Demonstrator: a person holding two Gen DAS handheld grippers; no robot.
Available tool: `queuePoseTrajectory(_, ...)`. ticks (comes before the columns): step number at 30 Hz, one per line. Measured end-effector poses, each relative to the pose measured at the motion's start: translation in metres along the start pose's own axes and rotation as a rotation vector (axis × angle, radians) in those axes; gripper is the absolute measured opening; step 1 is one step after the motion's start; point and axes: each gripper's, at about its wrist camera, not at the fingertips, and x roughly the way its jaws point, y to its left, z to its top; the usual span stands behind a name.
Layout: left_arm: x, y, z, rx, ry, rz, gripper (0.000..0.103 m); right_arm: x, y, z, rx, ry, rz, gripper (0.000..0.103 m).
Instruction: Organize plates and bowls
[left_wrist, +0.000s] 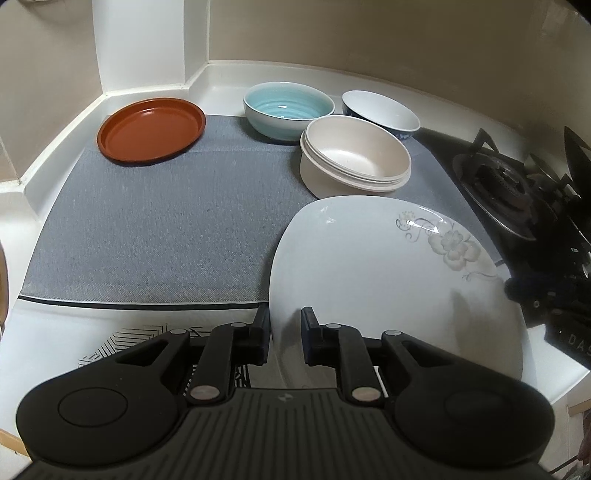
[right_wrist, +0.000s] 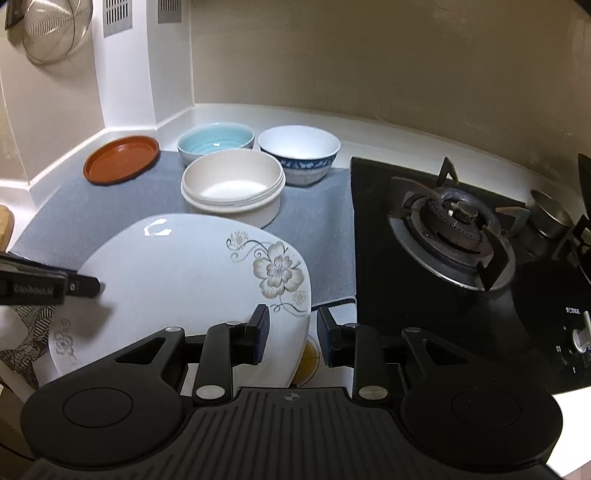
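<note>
White plate (right_wrist: 177, 280): squarish, flower print at its right corner, lifted at the near edge of the grey mat (left_wrist: 147, 229).
Left tool (left_wrist: 285, 334): clamped on the plate's left rim.
Right tool (right_wrist: 291, 332): straddles the right rim, grip unclear.
Far side: beige bowls (right_wrist: 232, 188), teal bowl (right_wrist: 216, 142), blue-patterned bowl (right_wrist: 299, 155), brown plate (right_wrist: 120, 164).
Right: gas stove (right_wrist: 454, 225).

The left gripper (left_wrist: 285, 325) tilts downward, its jaws narrowly parted, straddling a plate's (left_wrist: 369, 280) edge and apparently pinching it. The right gripper (right_wrist: 291, 325) also angles down, jaws slightly wider, straddling the opposite rim without clearly pressing.
</note>
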Motion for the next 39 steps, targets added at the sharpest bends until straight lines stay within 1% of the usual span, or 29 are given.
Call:
queuePoseTrajectory(2, 0.0, -0.001, -0.002, 0.006, -0.003, 0.003, 0.018, -0.001, -0.002, 0.0, -0.003, -0.004, 0.002, 0.031)
queuePoseTrajectory(5, 0.001, -0.003, -0.004, 0.016, -0.004, 0.012, 0.018, 0.002, -0.004, -0.002, 0.001, 0.016, 0.01, 0.031)
queuePoseTrajectory(8, -0.003, -0.002, -0.005, -0.012, -0.006, 0.01, 0.019, 0.003, -0.005, -0.006, 0.004, 0.031, 0.02, 0.031)
queuePoseTrajectory(9, -0.006, -0.001, -0.005, -0.02, -0.014, 0.014, 0.022, 0.002, -0.006, -0.007, 0.005, 0.032, 0.025, 0.031)
queuePoseTrajectory(11, -0.015, 0.002, -0.005, -0.039, -0.038, 0.017, 0.023, 0.001, -0.007, -0.006, 0.005, 0.028, 0.034, 0.031)
queuePoseTrajectory(14, -0.029, 0.01, -0.005, -0.08, -0.076, 0.032, 0.034, -0.003, -0.008, -0.005, 0.017, 0.018, 0.054, 0.031)
queuePoseTrajectory(18, -0.045, 0.029, -0.003, -0.151, -0.128, 0.036, 0.036, -0.011, -0.007, -0.002, 0.045, -0.014, 0.083, 0.031)
queuePoseTrajectory(21, -0.046, 0.05, 0.005, -0.196, -0.162, 0.039, 0.037, -0.02, -0.005, 0.003, 0.068, -0.062, 0.107, 0.031)
queuePoseTrajectory(26, -0.033, 0.096, 0.034, -0.261, -0.207, 0.042, 0.037, -0.028, 0.003, 0.016, 0.087, -0.116, 0.099, 0.031)
queuePoseTrajectory(28, -0.028, 0.118, 0.048, -0.292, -0.233, 0.053, 0.038, -0.027, 0.008, 0.022, 0.092, -0.112, 0.076, 0.031)
queuePoseTrajectory(30, -0.021, 0.138, 0.06, -0.303, -0.263, 0.065, 0.042, -0.027, 0.012, 0.028, 0.116, -0.1, 0.055, 0.031)
queuePoseTrajectory(32, -0.008, 0.158, 0.073, -0.31, -0.277, 0.084, 0.043, -0.03, 0.018, 0.032, 0.134, -0.102, 0.033, 0.031)
queuePoseTrajectory(35, 0.021, 0.185, 0.091, -0.335, -0.27, 0.079, 0.043, -0.034, 0.028, 0.033, 0.153, -0.104, -0.007, 0.031)
queuePoseTrajectory(39, 0.052, 0.207, 0.108, -0.398, -0.245, 0.09, 0.046, -0.044, 0.04, 0.031, 0.172, -0.098, -0.063, 0.031)
